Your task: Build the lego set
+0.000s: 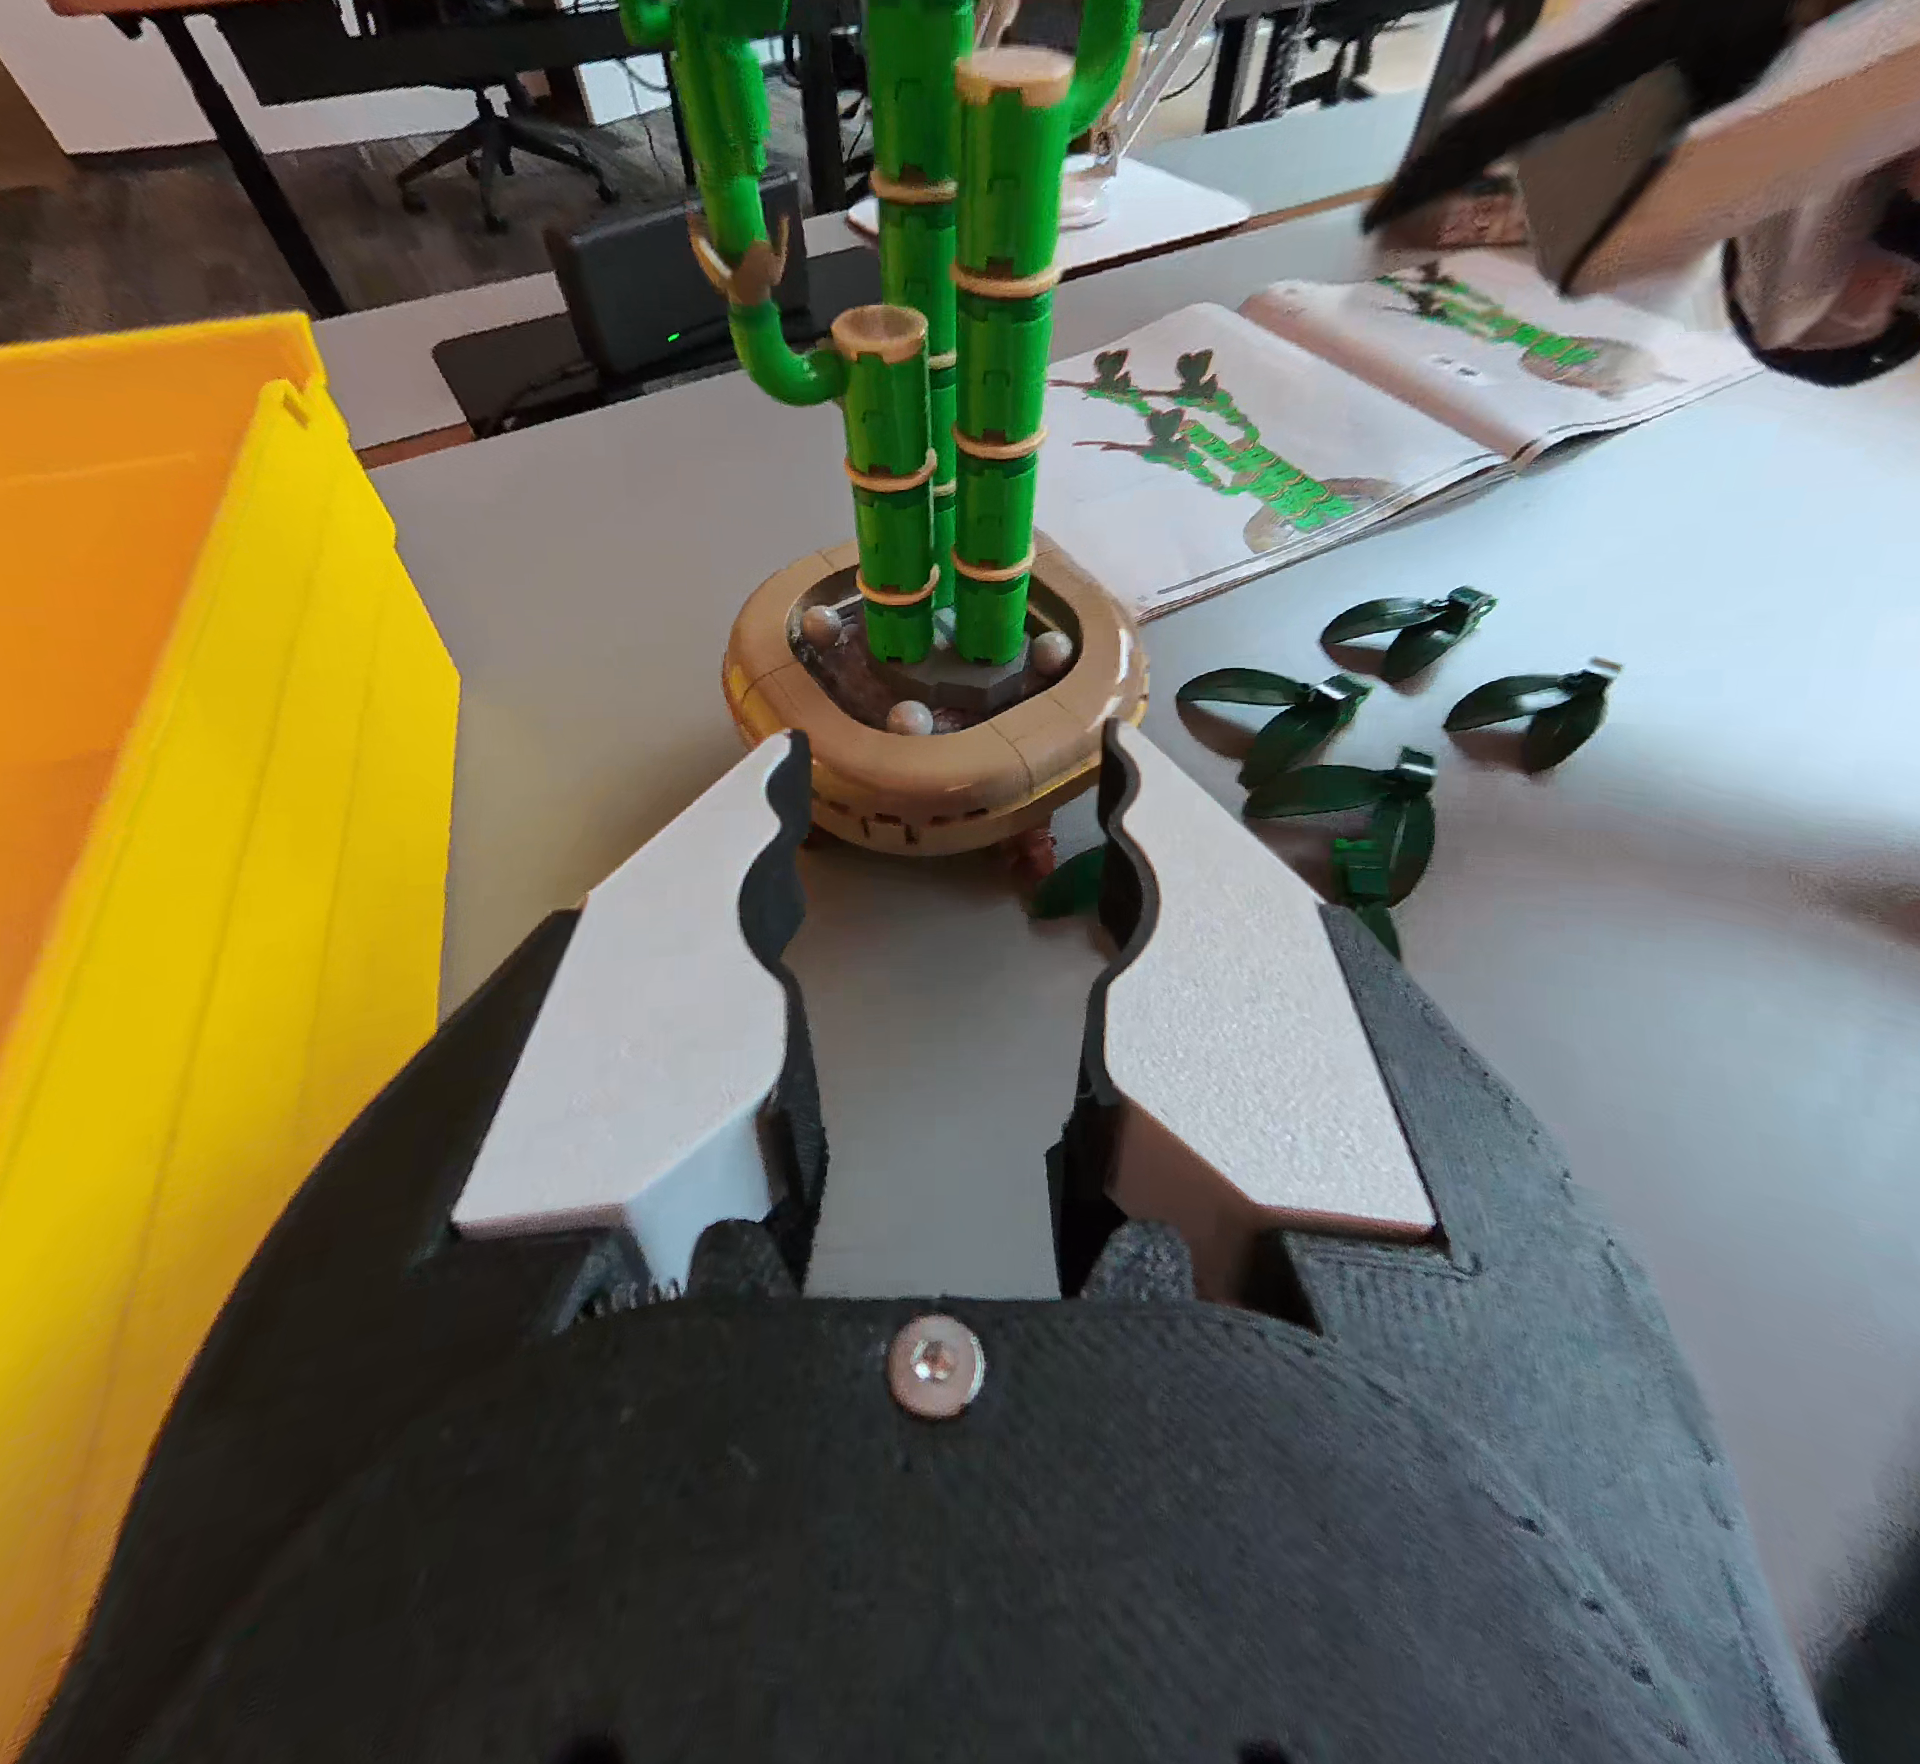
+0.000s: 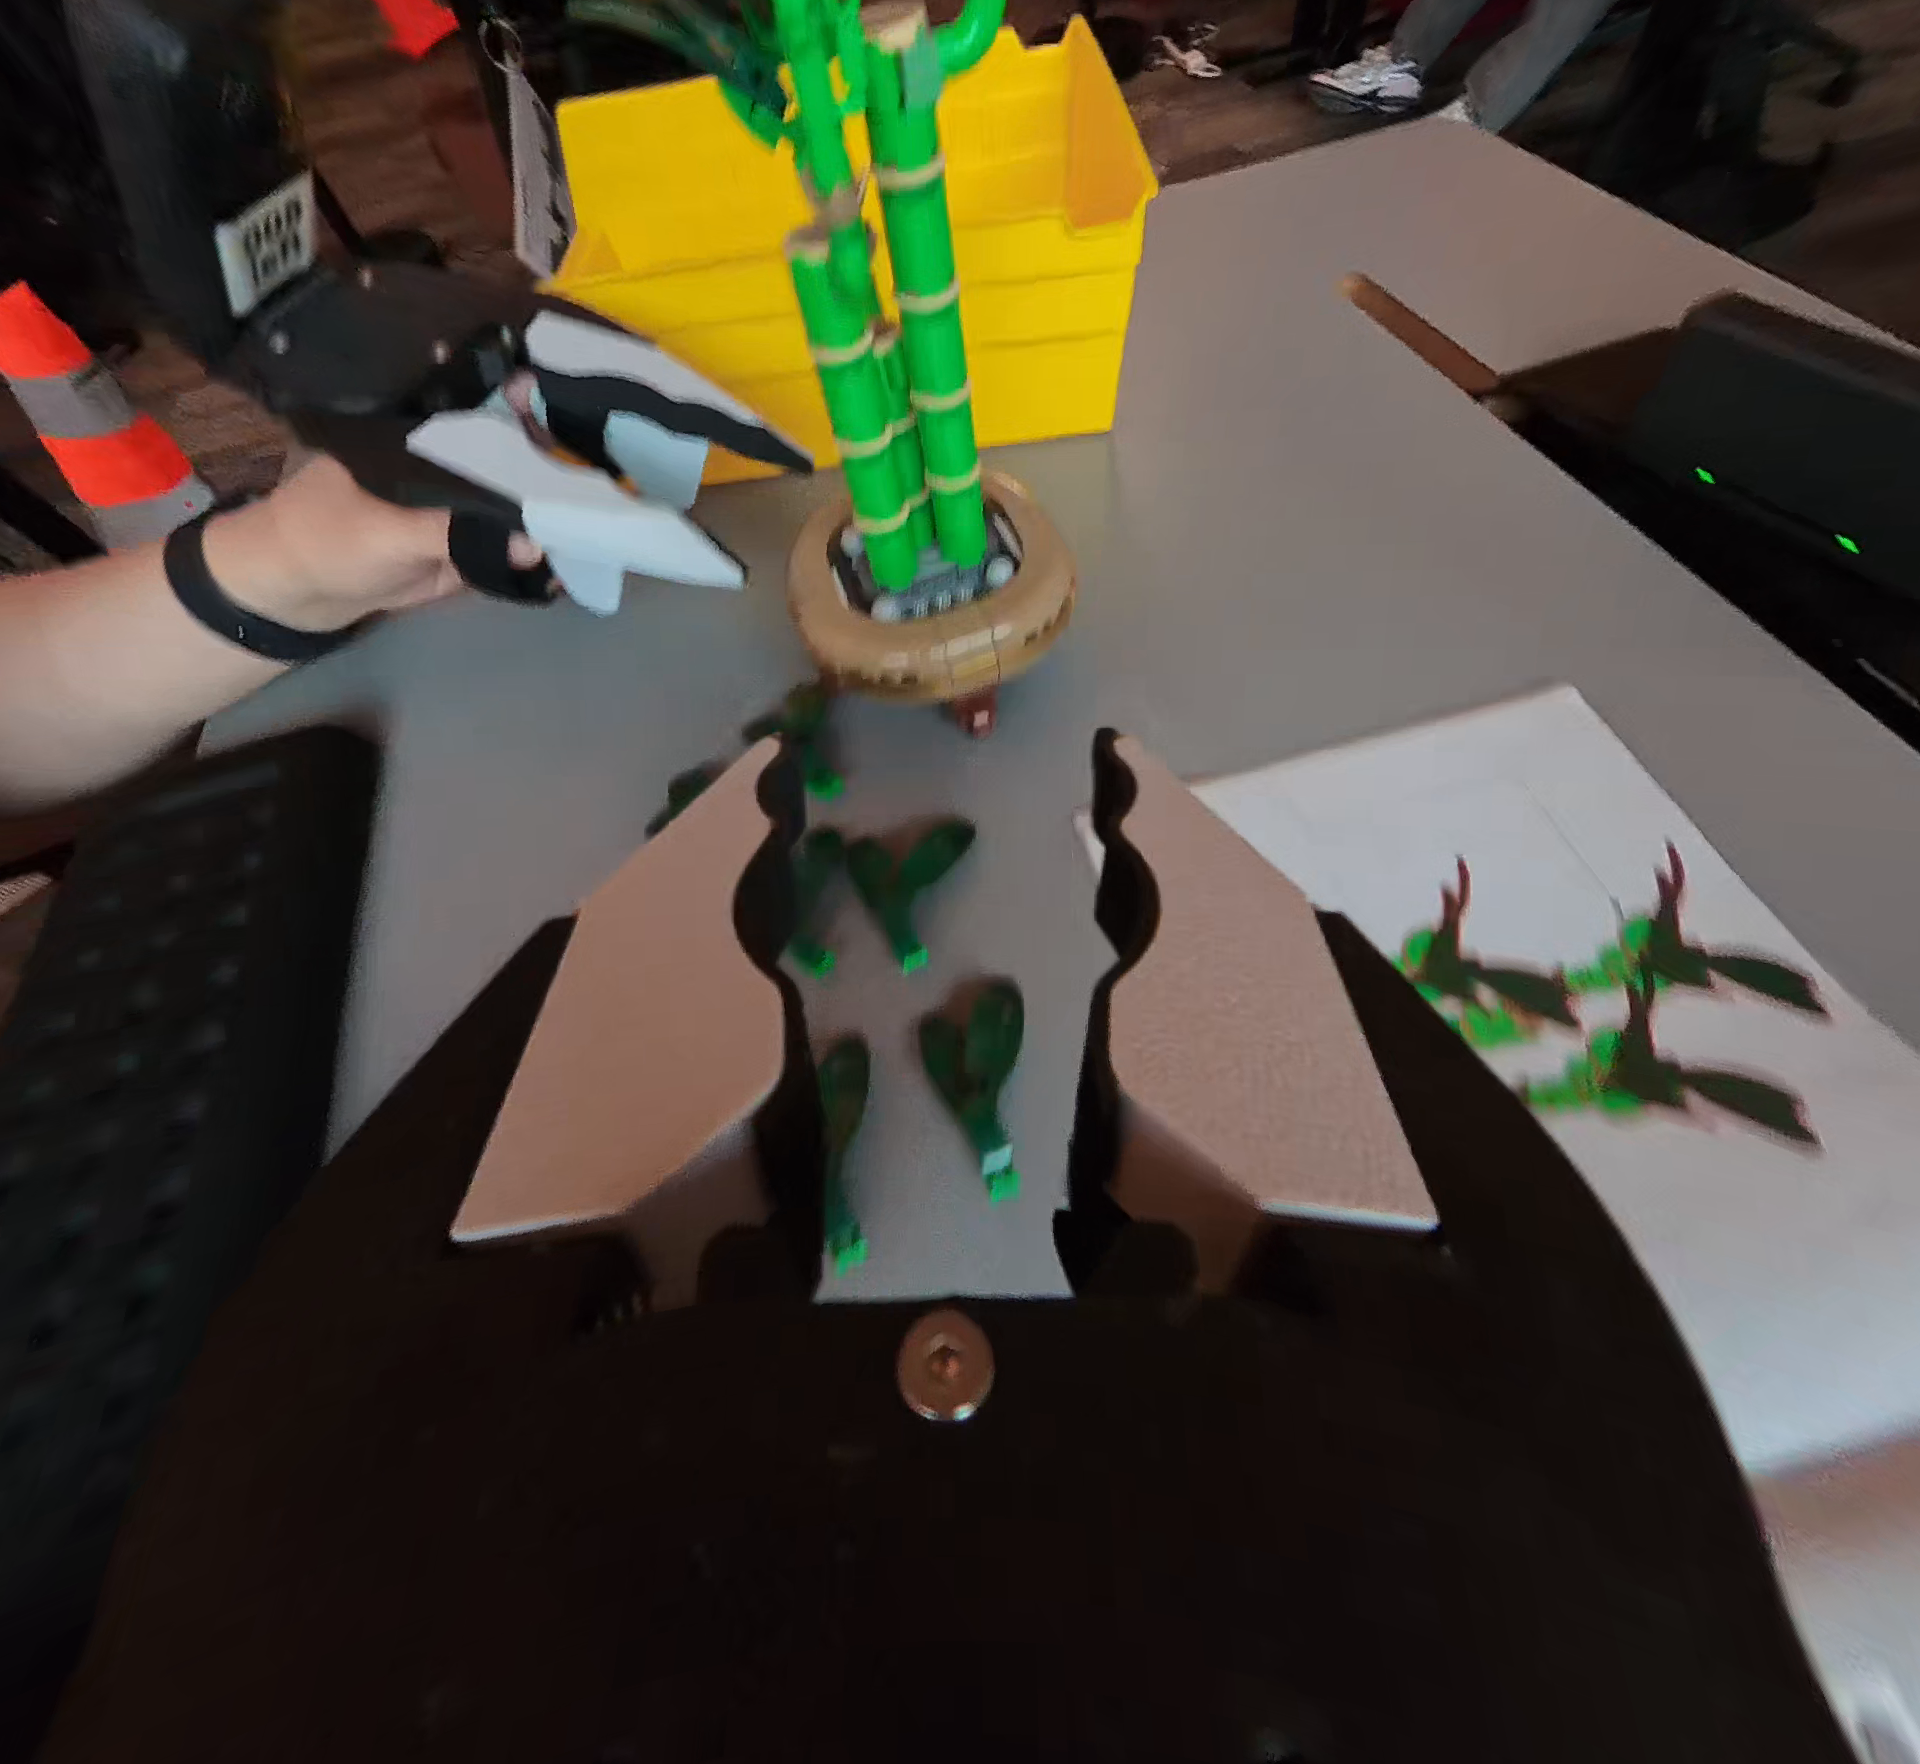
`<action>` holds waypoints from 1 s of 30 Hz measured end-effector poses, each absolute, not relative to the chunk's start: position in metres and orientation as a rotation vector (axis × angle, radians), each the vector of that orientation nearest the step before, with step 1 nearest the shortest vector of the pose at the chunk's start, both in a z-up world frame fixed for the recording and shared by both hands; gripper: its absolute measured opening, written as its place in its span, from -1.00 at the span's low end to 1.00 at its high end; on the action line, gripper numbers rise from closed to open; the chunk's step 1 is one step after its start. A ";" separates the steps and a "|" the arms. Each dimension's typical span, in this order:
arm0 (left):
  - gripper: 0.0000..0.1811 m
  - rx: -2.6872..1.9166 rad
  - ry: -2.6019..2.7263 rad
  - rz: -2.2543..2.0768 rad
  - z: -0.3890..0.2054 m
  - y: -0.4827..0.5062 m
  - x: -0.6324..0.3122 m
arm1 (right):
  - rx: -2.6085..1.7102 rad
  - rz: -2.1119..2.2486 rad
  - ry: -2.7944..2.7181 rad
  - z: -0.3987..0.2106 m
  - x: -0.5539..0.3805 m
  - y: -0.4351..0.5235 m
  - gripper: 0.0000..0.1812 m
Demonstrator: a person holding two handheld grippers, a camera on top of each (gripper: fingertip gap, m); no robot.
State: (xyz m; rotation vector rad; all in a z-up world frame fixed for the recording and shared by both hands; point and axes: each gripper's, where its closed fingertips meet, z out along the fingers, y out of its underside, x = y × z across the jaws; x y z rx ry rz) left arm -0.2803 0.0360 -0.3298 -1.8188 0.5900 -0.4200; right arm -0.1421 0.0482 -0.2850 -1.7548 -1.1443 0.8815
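Both grippers — left (image 1: 951, 779), right (image 2: 935, 779) — hovered with jaws open, empty; bamboo model (image 1: 935, 467) stood on counter (image 1: 1558, 987), leaf pieces (image 1: 1340, 748) beside.

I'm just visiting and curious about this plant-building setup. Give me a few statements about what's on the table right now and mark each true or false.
1. The bamboo model stands upright in a tan pot. True.
2. The left gripper is clamped on a leaf piece. False: its fingers are apart with nothing between them, just short of the pot.
3. Several dark green leaf pieces lie loose on the grey table. True.
4. The yellow bin is stacked on the open instruction booklet. False: it sits on the table on the far side of the pot from the booklet.
5. The right gripper is open and holds nothing. True.
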 end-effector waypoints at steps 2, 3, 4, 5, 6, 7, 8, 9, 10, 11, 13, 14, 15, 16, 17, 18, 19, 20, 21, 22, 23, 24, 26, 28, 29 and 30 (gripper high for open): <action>-0.40 -1.824 0.606 -0.430 -0.329 0.033 -0.276 | -1.792 0.810 -1.148 -0.301 -0.117 0.034 -0.51; -0.39 -1.827 0.612 -0.425 -0.329 0.033 -0.274 | -1.824 0.777 -1.140 -0.309 -0.109 0.031 -0.51; -0.40 -1.828 0.617 -0.415 -0.329 0.033 -0.273 | -1.841 0.770 -1.131 -0.314 -0.106 0.027 -0.52; -0.40 -1.827 0.623 -0.401 -0.330 0.033 -0.272 | -1.832 0.783 -1.115 -0.314 -0.108 0.025 -0.52; -0.41 -1.825 0.630 -0.385 -0.330 0.034 -0.271 | -1.805 0.811 -1.102 -0.311 -0.113 0.023 -0.52; -0.41 -1.828 0.634 -0.367 -0.332 0.035 -0.270 | -1.779 0.846 -1.099 -0.309 -0.121 0.021 -0.52; -0.41 -1.837 0.639 -0.350 -0.334 0.037 -0.270 | -1.761 0.876 -1.107 -0.307 -0.130 0.021 -0.52; -0.41 -1.848 0.643 -0.337 -0.338 0.037 -0.270 | -1.747 0.894 -1.124 -0.307 -0.140 0.023 -0.52; -0.42 -1.858 0.639 -0.333 -0.340 0.038 -0.271 | -1.733 0.900 -1.144 -0.307 -0.149 0.028 -0.52; -0.42 -1.856 0.628 -0.337 -0.340 0.038 -0.272 | -1.722 0.903 -1.167 -0.308 -0.159 0.034 -0.51; -0.47 -1.846 0.598 -0.363 -0.338 0.039 -0.272 | -1.731 0.883 -1.182 -0.315 -0.176 0.057 -0.51; -0.50 -1.844 0.582 -0.379 -0.337 0.040 -0.273 | -1.745 0.862 -1.170 -0.321 -0.184 0.072 -0.51; -0.51 -1.846 0.565 -0.387 -0.337 0.042 -0.275 | -1.756 0.850 -1.158 -0.326 -0.191 0.085 -0.51; -0.51 -1.853 0.550 -0.386 -0.337 0.044 -0.277 | -1.762 0.840 -1.154 -0.330 -0.198 0.096 -0.51; -0.51 -1.862 0.539 -0.376 -0.339 0.046 -0.280 | -1.752 0.820 -1.149 -0.331 -0.203 0.105 -0.53; -0.51 -1.870 0.533 -0.364 -0.340 0.047 -0.283 | -1.725 0.792 -1.136 -0.328 -0.208 0.114 -0.55; -0.51 -1.873 0.531 -0.358 -0.341 0.048 -0.285 | -1.694 0.769 -1.132 -0.325 -0.212 0.120 -0.56; -0.49 -1.872 0.529 -0.366 -0.342 0.049 -0.285 | -1.676 0.746 -1.159 -0.325 -0.217 0.122 -0.57; -0.49 -1.874 0.525 -0.382 -0.342 0.050 -0.285 | -1.679 0.695 -1.208 -0.330 -0.220 0.125 -0.58; -0.51 -1.876 0.516 -0.394 -0.341 0.051 -0.285 | -1.681 0.620 -1.252 -0.337 -0.221 0.130 -0.58; -0.54 -1.877 0.508 -0.395 -0.341 0.054 -0.287 | -1.667 0.563 -1.284 -0.341 -0.223 0.134 -0.58; -0.58 -1.877 0.510 -0.389 -0.341 0.057 -0.288 | -1.663 0.527 -1.300 -0.345 -0.225 0.137 -0.60; -0.65 -1.891 0.500 -0.377 -0.341 0.062 -0.294 | -1.672 0.507 -1.338 -0.351 -0.229 0.134 -0.71; -0.64 -1.907 0.491 -0.409 -0.344 0.065 -0.292 | -1.661 0.521 -1.359 -0.350 -0.230 0.128 -0.83; -0.63 -1.917 0.481 -0.427 -0.345 0.066 -0.291 | -1.648 0.543 -1.357 -0.348 -0.230 0.124 -0.86; -0.61 -1.925 0.480 -0.430 -0.345 0.067 -0.291 | -1.639 0.595 -1.360 -0.345 -0.230 0.117 -0.89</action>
